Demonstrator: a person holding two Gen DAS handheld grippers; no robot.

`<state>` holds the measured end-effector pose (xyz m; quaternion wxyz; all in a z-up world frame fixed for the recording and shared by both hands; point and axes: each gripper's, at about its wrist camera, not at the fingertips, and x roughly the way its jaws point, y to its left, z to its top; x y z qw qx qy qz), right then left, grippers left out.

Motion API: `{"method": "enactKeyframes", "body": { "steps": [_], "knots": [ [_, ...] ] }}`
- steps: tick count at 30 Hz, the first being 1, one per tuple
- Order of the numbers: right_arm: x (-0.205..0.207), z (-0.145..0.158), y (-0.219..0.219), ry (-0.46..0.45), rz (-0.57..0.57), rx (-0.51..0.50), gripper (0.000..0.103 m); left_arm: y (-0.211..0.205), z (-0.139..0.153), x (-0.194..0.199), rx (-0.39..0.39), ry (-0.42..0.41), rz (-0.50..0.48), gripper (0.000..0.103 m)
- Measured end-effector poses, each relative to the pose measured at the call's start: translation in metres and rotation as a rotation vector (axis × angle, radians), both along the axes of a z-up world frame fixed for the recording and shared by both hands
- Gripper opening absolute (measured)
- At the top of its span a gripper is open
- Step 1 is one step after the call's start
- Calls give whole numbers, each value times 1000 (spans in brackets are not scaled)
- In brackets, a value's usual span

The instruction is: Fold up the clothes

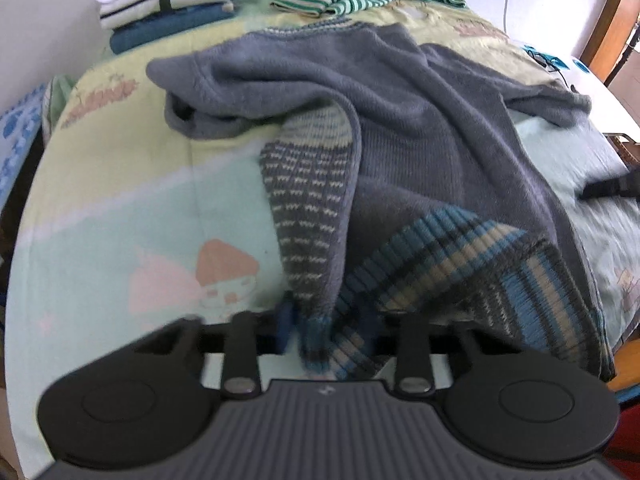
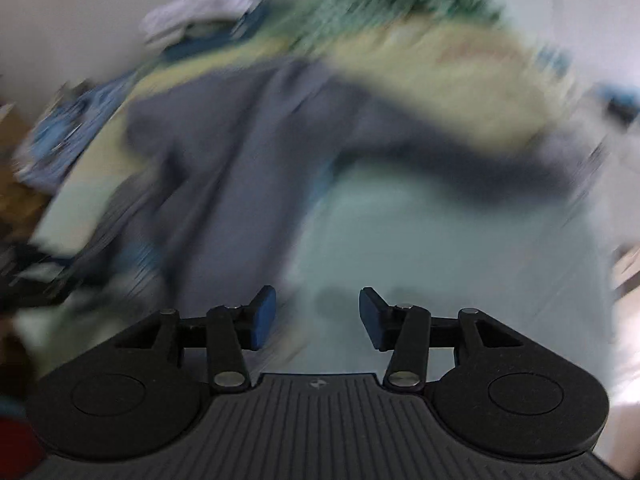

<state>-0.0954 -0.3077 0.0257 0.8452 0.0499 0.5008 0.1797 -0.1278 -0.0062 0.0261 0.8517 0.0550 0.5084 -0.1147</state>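
Rumpled grey sweater (image 1: pixel 400 120), striped hem upturned

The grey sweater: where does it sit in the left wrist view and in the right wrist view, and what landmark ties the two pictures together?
Left wrist view: grey sweater fills the centre and right, its striped hem bunched between the left gripper fingers.
Right wrist view: blurred, it runs from centre toward lower left, beyond the open right gripper, which holds nothing.
Shared landmark: the stack of folded clothes, upper left in both.
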Motion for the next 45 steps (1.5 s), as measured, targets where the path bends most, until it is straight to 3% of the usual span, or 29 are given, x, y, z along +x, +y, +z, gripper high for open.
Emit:
{"method": "enactKeyframes", "body": {
  "steps": [2,3,7,10,12,15,19,27,34,37,45],
  "knots": [
    [-18,-10,15,76,48,34,50,4,0,-1,-10,-7,-5,16],
    [-28,-8,21,42,50,20,52,6,1,-1,-11,-11,-6,9],
    [-47,-7,39,51,69,18,52,9,1,-3,7,-25,-37,6],
    [-56,-7,58,-2,52,-69,49,9,0,-5,25,-38,-64,6],
    [-58,-7,65,-33,30,-124,24,10,1,-8,28,-46,-73,5],
    [-63,-5,68,-55,-17,-172,11,13,4,-14,32,-62,-88,3],
    [-68,3,72,-85,-46,-211,9,25,17,-25,7,-70,-100,3],
    [-71,32,58,-53,-29,-222,9,51,49,-56,-36,-56,-117,3],
    [-65,46,39,-44,35,-362,8,58,56,-88,-75,15,-157,3],
    [-65,43,35,-17,83,-390,7,59,54,-95,-82,43,-153,3],
    [-61,-2,33,60,133,-434,7,50,26,-100,-56,119,-112,3]
  ]
}}
